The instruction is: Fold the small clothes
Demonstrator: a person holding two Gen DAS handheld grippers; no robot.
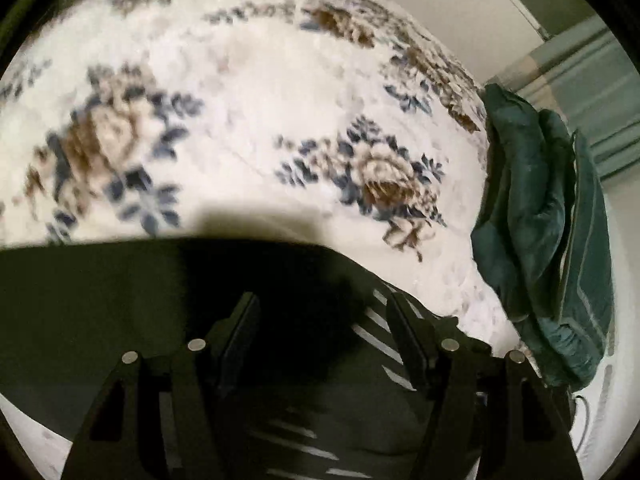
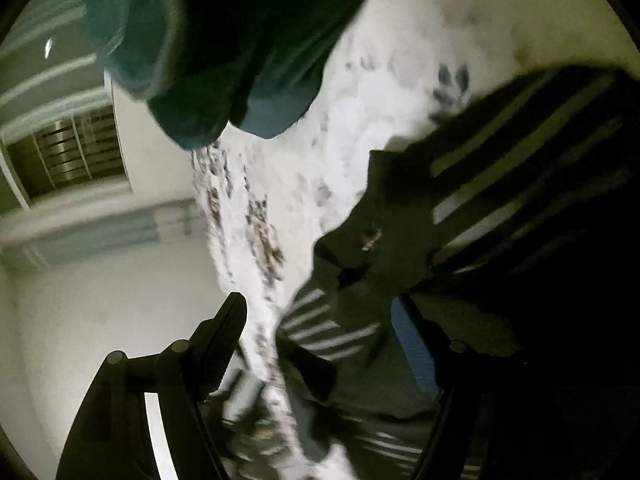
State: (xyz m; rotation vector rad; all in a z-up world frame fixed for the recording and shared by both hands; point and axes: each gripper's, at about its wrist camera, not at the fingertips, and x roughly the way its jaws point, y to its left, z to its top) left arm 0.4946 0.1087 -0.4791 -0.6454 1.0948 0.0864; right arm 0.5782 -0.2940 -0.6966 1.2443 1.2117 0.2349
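A dark garment with white stripes [image 1: 168,280] lies on a white floral blanket [image 1: 248,92]. My left gripper [image 1: 322,312] hovers just above it with its fingers [image 1: 240,328] apart and nothing between them. In the right wrist view the same striped garment [image 2: 500,184] fills the right side, blurred. My right gripper [image 2: 320,312] is open, its left finger [image 2: 224,328] over the blanket edge and its right finger [image 2: 416,340] against the dark cloth. A crumpled dark green garment [image 1: 544,216] lies at the blanket's right edge and shows at the top of the right wrist view [image 2: 192,48].
The blanket [image 2: 304,184] covers a bed that ends at the right in the left wrist view. Beyond it are a pale floor [image 2: 100,300], a white wall [image 1: 488,32] and a window with bars [image 2: 76,152].
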